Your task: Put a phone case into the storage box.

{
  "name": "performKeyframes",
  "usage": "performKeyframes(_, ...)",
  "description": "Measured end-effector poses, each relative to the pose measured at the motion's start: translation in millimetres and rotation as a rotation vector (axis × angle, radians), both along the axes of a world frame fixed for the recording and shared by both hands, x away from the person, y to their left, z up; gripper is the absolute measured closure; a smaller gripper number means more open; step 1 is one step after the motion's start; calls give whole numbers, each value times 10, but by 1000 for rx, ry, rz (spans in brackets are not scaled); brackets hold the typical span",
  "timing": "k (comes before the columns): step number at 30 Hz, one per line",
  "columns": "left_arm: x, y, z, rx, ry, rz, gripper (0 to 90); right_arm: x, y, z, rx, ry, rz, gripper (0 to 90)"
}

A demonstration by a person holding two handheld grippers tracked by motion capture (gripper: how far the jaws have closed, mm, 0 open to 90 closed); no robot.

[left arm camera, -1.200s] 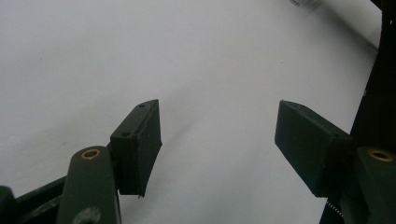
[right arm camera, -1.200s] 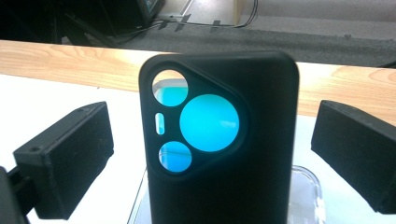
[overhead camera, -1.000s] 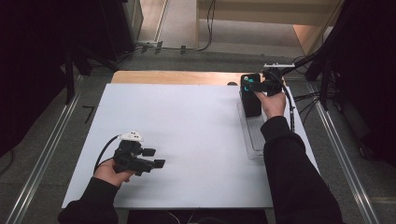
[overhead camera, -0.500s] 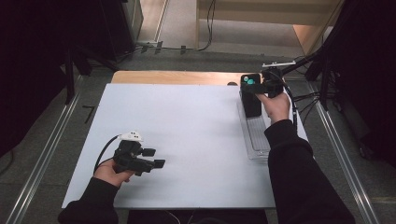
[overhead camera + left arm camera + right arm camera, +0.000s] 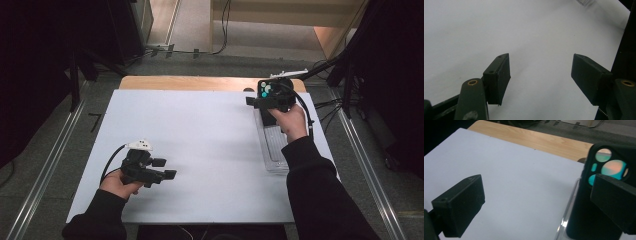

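**Right gripper lifted off the tray end, left one parked**

Since a second ago my right gripper (image 5: 260,100) has come up and swung toward 9 o'clock from the black phone case (image 5: 272,92), while the left gripper (image 5: 162,169) has stayed put.

From the high view, I see a white board (image 5: 200,145) covering most of the counter (image 5: 200,82), whose bare wooden edge shows along the far side at 12 o'clock. Grey floor with metal rails (image 5: 45,170) runs down both sides, cables lie on the floor beyond the far edge, and dark stands crowd the right of the room.

A clear plastic tray (image 5: 274,150) lies lengthwise at about 3 o'clock on the board. The phone case stands in its far end, camera cut-outs showing teal; in the right gripper view the case (image 5: 596,202) sits right behind the right-hand jaw.

My right hand (image 5: 290,122) holds its gripper raised above the tray's far end, forearm reaching in from 5 o'clock. Its jaws stand released, wide apart, with bare board between them. My left hand (image 5: 117,184) rests low at 7 o'clock, gripper pointing toward 3 o'clock, jaws likewise released over bare board.
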State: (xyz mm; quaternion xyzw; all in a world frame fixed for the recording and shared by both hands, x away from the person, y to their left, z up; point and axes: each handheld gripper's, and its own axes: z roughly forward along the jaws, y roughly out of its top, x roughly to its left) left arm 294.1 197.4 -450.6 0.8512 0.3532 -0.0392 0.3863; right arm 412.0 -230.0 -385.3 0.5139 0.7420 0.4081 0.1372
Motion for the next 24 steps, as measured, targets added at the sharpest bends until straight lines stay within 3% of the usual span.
performKeyframes(18, 42, 14, 7, -6, 1, -2, 321, -273, 141, -133, 30, 21, 146, 0)
performKeyframes(20, 43, 14, 8, -5, 1, -2, 321, -304, 155, -158, 30, 26, 151, 61)
performKeyframes(24, 45, 16, 8, -7, 1, -2, 321, -363, 199, -204, 35, 33, 171, 70)
